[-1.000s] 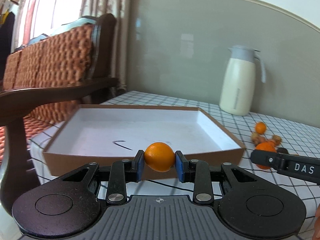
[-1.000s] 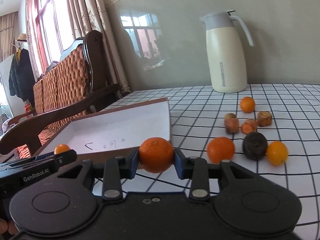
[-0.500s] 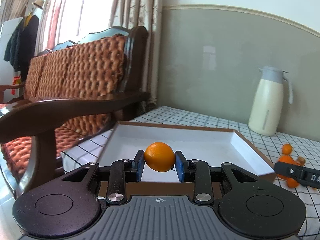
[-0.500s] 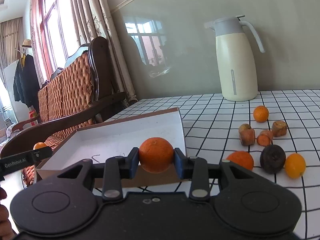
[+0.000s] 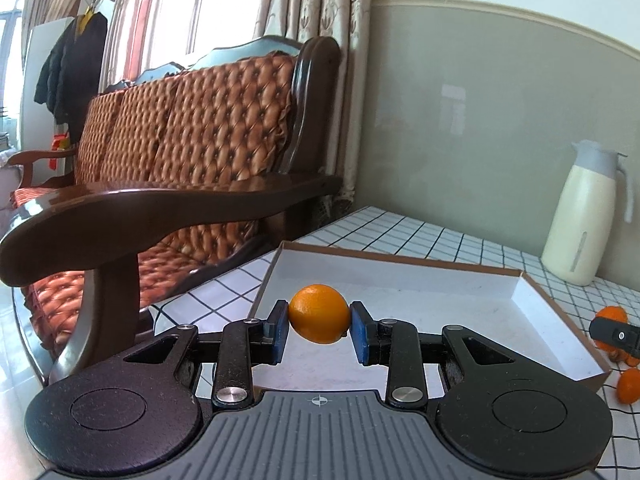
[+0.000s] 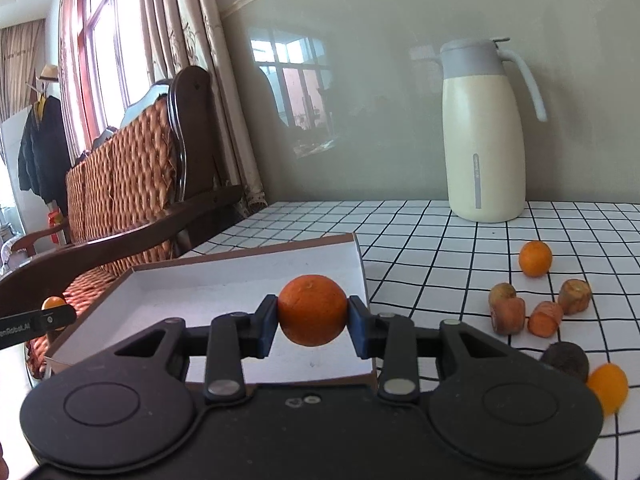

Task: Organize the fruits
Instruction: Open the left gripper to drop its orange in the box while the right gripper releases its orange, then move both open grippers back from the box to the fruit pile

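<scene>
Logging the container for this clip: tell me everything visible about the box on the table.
The box is a shallow, open-topped tray of brown cardboard with a white lining, seen from both wrist cameras. It lies flat on the checked tablecloth near the sofa-side edge. No fruit shows inside it. Low walls run all round. Nothing grips it; the two held oranges hang in front of it, and whether they are above it I cannot tell.

Cream thermos jug (image 6: 484,140) — wooden sofa (image 5: 192,152) — hanging coat (image 5: 70,80).

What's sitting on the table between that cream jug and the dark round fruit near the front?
In the right wrist view, between the thermos jug and the dark fruit: a small orange, then four brownish-orange cut chunks on checked cloth.
</scene>
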`<act>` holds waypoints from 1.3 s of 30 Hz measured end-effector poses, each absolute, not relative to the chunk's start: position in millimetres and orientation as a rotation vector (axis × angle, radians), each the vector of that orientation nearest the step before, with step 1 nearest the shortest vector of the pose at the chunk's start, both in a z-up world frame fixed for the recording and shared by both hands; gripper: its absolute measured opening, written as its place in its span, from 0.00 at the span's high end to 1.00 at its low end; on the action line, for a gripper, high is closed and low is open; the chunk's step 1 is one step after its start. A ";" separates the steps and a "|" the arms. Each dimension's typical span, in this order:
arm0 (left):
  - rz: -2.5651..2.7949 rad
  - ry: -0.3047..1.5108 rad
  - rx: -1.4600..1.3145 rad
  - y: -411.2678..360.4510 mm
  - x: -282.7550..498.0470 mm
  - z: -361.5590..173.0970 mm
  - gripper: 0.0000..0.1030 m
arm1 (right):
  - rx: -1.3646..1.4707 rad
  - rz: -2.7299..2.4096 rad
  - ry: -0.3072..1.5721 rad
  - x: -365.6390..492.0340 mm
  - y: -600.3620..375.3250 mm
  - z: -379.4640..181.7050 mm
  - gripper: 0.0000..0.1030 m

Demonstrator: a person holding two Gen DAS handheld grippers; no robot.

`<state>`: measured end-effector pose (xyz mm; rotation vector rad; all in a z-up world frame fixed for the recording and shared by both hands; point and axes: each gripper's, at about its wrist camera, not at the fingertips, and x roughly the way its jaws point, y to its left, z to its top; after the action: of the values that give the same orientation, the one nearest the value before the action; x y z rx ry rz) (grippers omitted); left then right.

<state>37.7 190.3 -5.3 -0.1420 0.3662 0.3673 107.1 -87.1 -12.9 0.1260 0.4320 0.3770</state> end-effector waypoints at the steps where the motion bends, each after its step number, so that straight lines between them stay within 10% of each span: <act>1: 0.371 0.371 -0.141 190.1 39.0 -6.6 0.68 | 0.123 0.377 0.437 110.0 -85.7 -14.5 0.72; 9: 0.415 0.448 -0.144 194.9 54.9 -20.4 0.68 | 0.072 0.347 0.450 128.9 -70.0 -25.6 0.68; 12: 0.434 0.483 -0.143 196.0 61.9 -24.4 0.66 | 0.063 0.324 0.396 120.5 -69.9 -22.5 0.42; 13: 0.428 0.484 -0.152 195.6 61.1 -23.7 0.61 | 0.083 0.319 0.357 113.5 -72.5 -18.7 0.31; 14: 0.423 0.476 -0.164 195.5 59.3 -21.1 0.28 | 0.097 0.320 0.331 108.9 -74.6 -15.4 0.26; 16: 0.395 0.411 -0.187 193.6 50.9 -14.2 0.00 | 0.118 0.333 0.287 99.0 -79.1 -9.5 0.19; 39: 0.493 0.325 -0.150 192.4 18.4 -14.8 0.00 | 0.243 0.349 0.353 93.7 -83.3 -28.1 0.06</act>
<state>18.4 192.4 -14.8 -0.1504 0.3251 0.4933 93.7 -83.3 -28.1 0.2425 0.3532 0.3488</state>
